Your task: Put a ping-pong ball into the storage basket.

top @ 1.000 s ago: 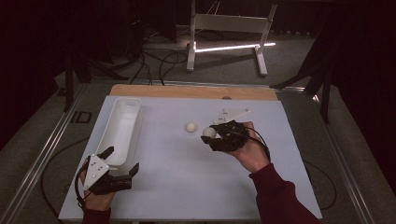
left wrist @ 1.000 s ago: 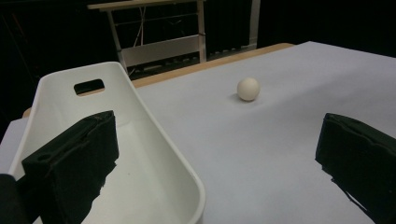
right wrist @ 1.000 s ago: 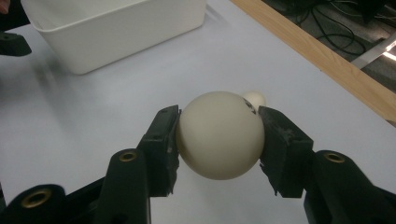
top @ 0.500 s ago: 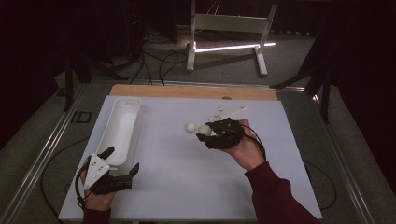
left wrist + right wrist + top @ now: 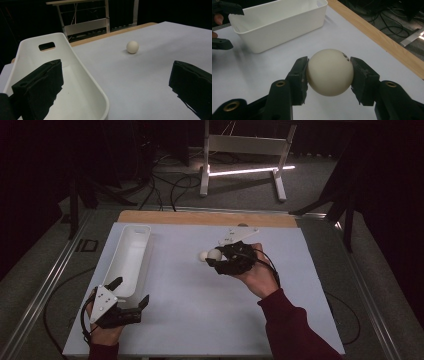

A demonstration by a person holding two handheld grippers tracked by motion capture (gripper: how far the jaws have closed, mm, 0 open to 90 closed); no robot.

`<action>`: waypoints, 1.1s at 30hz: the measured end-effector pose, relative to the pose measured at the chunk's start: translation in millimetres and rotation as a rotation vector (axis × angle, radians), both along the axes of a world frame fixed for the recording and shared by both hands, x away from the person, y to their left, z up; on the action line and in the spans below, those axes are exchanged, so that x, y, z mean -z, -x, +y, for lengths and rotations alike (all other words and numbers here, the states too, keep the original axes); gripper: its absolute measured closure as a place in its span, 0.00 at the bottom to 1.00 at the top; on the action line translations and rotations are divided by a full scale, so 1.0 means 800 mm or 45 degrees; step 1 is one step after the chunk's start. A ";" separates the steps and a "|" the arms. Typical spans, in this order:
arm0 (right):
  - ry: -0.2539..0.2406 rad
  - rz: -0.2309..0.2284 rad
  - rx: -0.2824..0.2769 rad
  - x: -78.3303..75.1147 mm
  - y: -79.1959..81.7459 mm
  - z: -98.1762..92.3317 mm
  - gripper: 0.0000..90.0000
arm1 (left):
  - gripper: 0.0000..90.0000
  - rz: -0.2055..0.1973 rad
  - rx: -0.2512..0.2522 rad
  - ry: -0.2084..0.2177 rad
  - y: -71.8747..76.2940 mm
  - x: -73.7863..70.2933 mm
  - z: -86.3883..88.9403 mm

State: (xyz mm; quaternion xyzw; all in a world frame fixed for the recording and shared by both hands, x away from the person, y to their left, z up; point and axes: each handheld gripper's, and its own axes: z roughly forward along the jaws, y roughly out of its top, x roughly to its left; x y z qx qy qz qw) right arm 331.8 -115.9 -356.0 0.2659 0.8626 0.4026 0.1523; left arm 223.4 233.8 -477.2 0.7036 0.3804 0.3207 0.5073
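– What's hard to see?
– My right gripper (image 5: pixel 216 257) covers much of the ball (image 5: pixel 329 72) from above.
– Where's the ball?
– Clamped between its jaws, mid-table, well apart from the white bin (image 5: pixel 131 257). My left gripper (image 5: pixel 131 294) stands open beside the bin.
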 end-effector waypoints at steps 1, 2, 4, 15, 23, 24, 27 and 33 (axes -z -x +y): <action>-0.003 -0.004 -0.001 0.000 -0.001 0.001 0.56 | 0.00 0.000 0.000 -0.001 0.000 0.000 0.000; -0.005 -0.005 -0.003 -0.001 -0.002 0.002 0.56 | 0.00 -0.001 0.001 -0.003 0.000 0.000 0.000; -0.002 -0.008 -0.004 -0.001 -0.003 0.004 0.56 | 0.00 -0.001 0.001 -0.003 0.000 0.000 0.000; -0.015 -0.030 0.006 -0.004 -0.009 0.011 0.56 | 0.00 -0.001 0.003 -0.003 0.000 0.000 0.000; -0.030 -0.035 0.007 -0.003 -0.013 0.018 0.56 | 0.00 0.000 0.004 -0.003 0.000 0.000 0.000; -0.032 -0.035 0.007 -0.003 -0.013 0.019 0.56 | 0.00 0.000 0.004 -0.003 0.000 0.000 0.000; -0.037 -0.038 0.007 -0.002 -0.014 0.023 0.56 | 0.00 0.000 0.004 -0.002 -0.001 0.000 0.000; -0.048 -0.039 0.001 -0.001 -0.016 0.030 0.56 | 0.00 0.001 0.003 -0.004 -0.001 0.000 0.000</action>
